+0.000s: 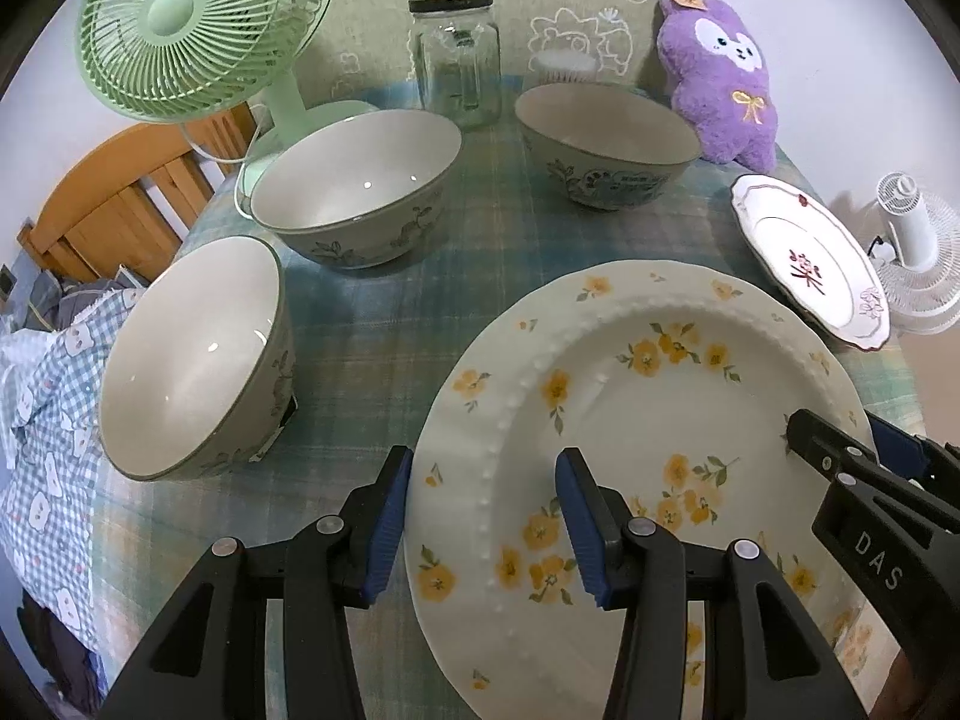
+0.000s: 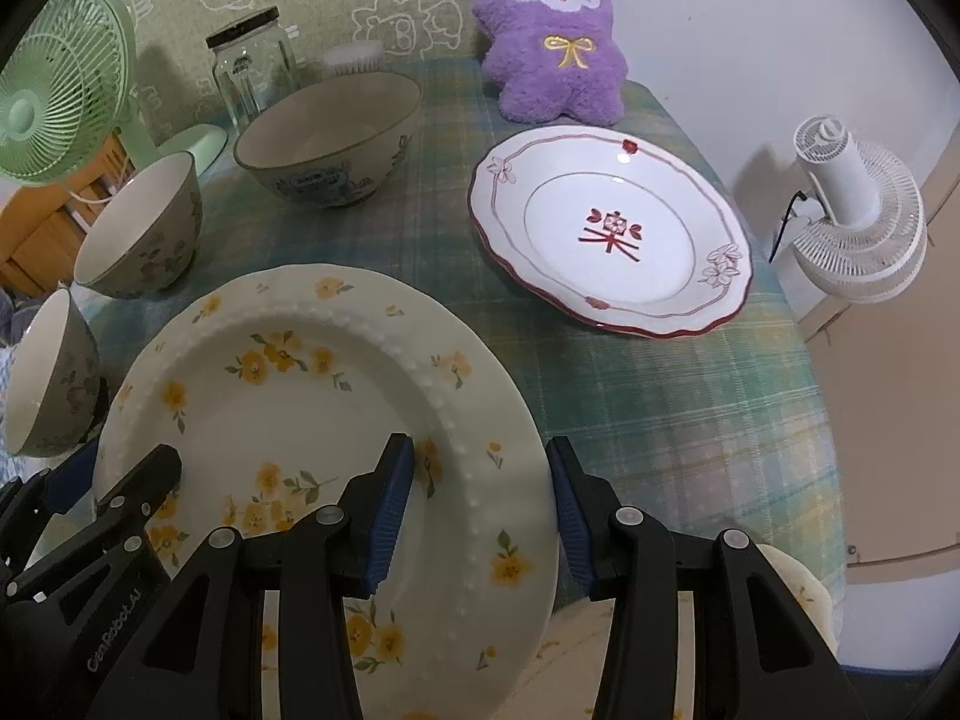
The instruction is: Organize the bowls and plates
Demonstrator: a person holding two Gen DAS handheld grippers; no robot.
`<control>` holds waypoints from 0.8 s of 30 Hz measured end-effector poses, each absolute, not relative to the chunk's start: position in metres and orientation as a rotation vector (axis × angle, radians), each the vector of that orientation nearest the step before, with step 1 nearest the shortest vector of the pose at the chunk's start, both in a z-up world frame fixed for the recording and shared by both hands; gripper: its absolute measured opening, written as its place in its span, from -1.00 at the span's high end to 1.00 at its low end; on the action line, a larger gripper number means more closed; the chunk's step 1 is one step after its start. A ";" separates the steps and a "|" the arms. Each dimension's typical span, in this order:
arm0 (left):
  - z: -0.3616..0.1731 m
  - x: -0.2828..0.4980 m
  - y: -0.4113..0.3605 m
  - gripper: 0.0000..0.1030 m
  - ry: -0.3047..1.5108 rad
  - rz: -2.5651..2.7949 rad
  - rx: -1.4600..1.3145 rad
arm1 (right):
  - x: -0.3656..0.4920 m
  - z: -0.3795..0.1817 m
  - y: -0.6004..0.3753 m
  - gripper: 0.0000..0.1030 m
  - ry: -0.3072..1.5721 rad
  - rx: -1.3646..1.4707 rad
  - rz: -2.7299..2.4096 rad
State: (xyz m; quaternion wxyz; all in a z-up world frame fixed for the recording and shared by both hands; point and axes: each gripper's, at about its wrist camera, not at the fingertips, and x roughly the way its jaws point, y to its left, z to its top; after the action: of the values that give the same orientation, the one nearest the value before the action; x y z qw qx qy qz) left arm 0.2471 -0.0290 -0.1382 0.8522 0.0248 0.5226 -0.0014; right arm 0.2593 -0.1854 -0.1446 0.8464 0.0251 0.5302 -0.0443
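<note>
Glazed ceramic, the flowered plate (image 1: 630, 420) looks stiff, slick, breakable; left gripper (image 1: 480, 516) and right gripper (image 2: 480, 510) each clamp opposite rims.

Yellow-flower plate (image 1: 630, 420): near rim runs off the frame at 6 o'clock in both wrist views; left and right edges partly covered by hand-held gripper pads.

Nearest bowl (image 2: 51, 378): cut by the frame edge at 9 o'clock in the right view.

White brush-like thing (image 1: 567, 67) behind the far bowl (image 1: 606, 144): mostly hidden, identity unclear.

Second cream rim (image 2: 798, 594) at 5 o'clock, under the right hand-held gripper (image 2: 480, 516): only a sliver shows.

Whether pads press the plate: cannot tell.
</note>
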 end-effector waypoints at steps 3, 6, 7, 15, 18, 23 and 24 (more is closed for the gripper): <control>-0.131 0.242 -0.030 0.05 1.091 -0.001 0.051 | 0.254 -0.137 -0.186 0.05 1.109 0.052 -0.094; -0.123 0.238 -0.032 0.05 1.079 -0.005 0.049 | 0.249 -0.129 -0.188 0.05 1.101 0.056 -0.098; -0.121 0.237 -0.032 0.05 1.075 -0.006 0.051 | 0.248 -0.127 -0.188 0.05 1.100 0.058 -0.099; -0.103 0.225 -0.040 0.05 1.044 -0.015 0.049 | 0.236 -0.109 -0.197 0.06 1.080 0.059 -0.099; -0.098 0.220 -0.044 0.05 1.035 -0.018 0.053 | 0.232 -0.103 -0.201 0.05 1.073 0.061 -0.103; -0.090 0.211 -0.051 0.05 1.023 -0.022 0.054 | 0.221 -0.093 -0.208 0.06 1.060 0.058 -0.107; -0.088 0.209 -0.053 0.05 1.021 -0.022 0.054 | 0.218 -0.090 -0.210 0.06 1.056 0.059 -0.109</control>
State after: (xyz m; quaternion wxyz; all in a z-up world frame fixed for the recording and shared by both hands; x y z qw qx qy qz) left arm 0.2094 -0.0526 -0.0879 0.8722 0.0256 0.4884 -0.0106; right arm 0.2179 -0.2097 -0.0903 0.8620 0.0281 0.5035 -0.0518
